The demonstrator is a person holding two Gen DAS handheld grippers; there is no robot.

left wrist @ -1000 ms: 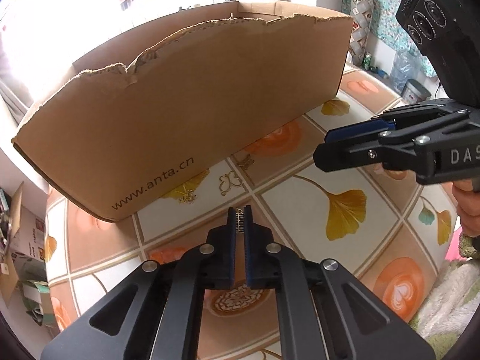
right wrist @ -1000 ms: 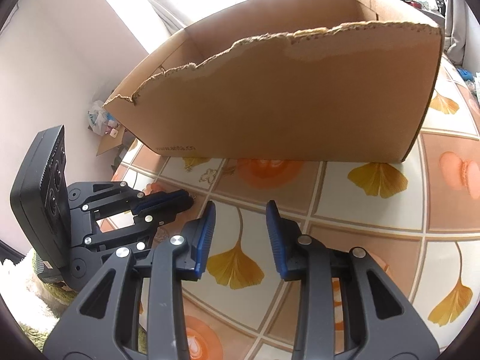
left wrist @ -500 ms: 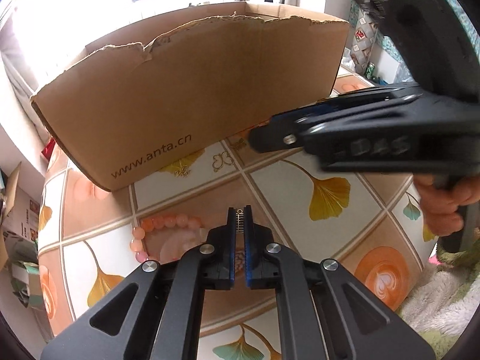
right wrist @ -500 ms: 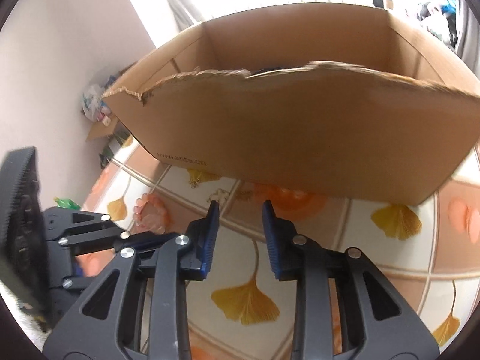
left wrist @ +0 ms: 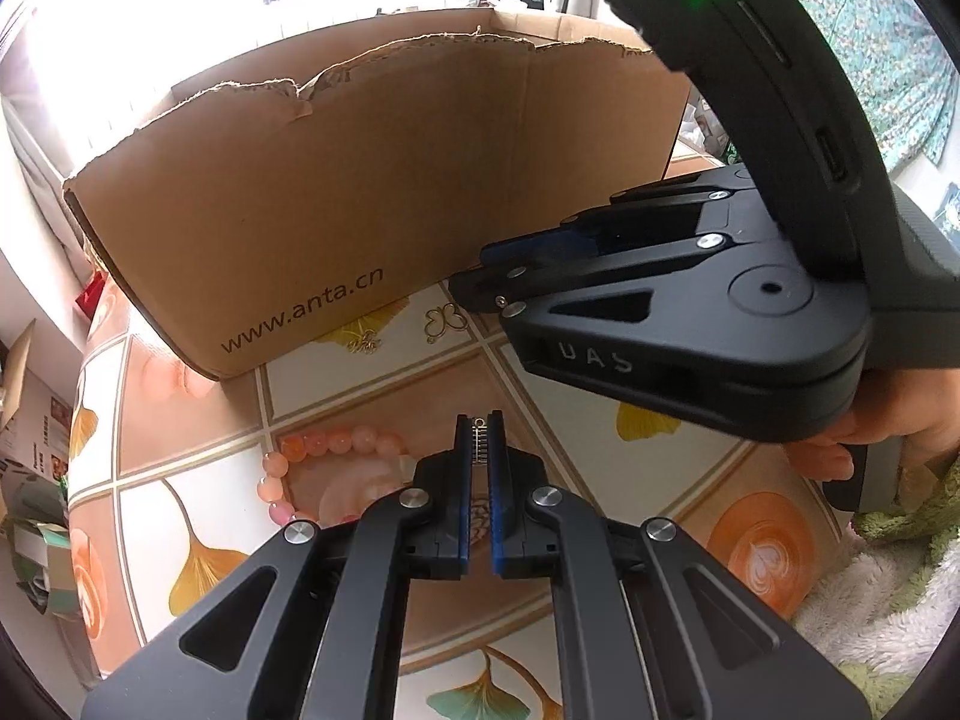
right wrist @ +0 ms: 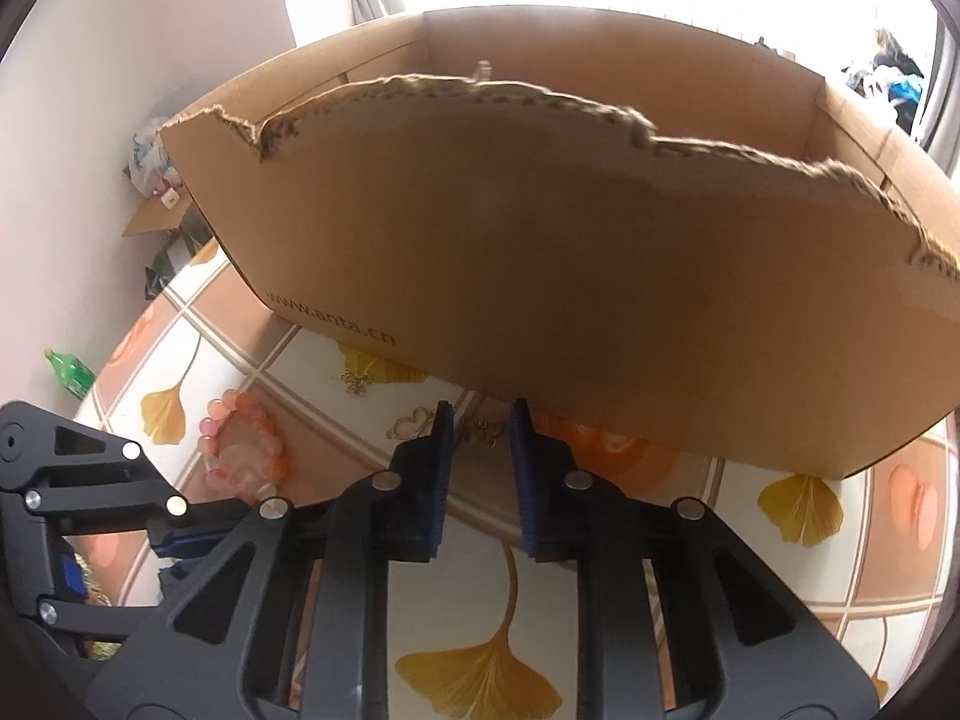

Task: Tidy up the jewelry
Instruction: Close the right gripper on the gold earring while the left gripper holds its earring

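Cardboard box [left wrist: 360,192] with a torn rim stands on the tiled tabletop [left wrist: 576,396]; only the right view looks over that rim. Right gripper [right wrist: 480,420] is closing, a gold charm [right wrist: 487,433] between its fingers, pads apart from it. Left gripper [left wrist: 480,420] pinches a small silver piece [left wrist: 479,443], seen only there. Bead bracelet [left wrist: 324,450] lies just beyond it; 2 more gold charms lie by the box.

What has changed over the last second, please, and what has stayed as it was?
The right gripper swung across towards the cardboard box, its jaws closing around a small gold piece lying at the box's foot. The left gripper stayed clamped on its small silver clasp; box and pink bead bracelet are unmoved.
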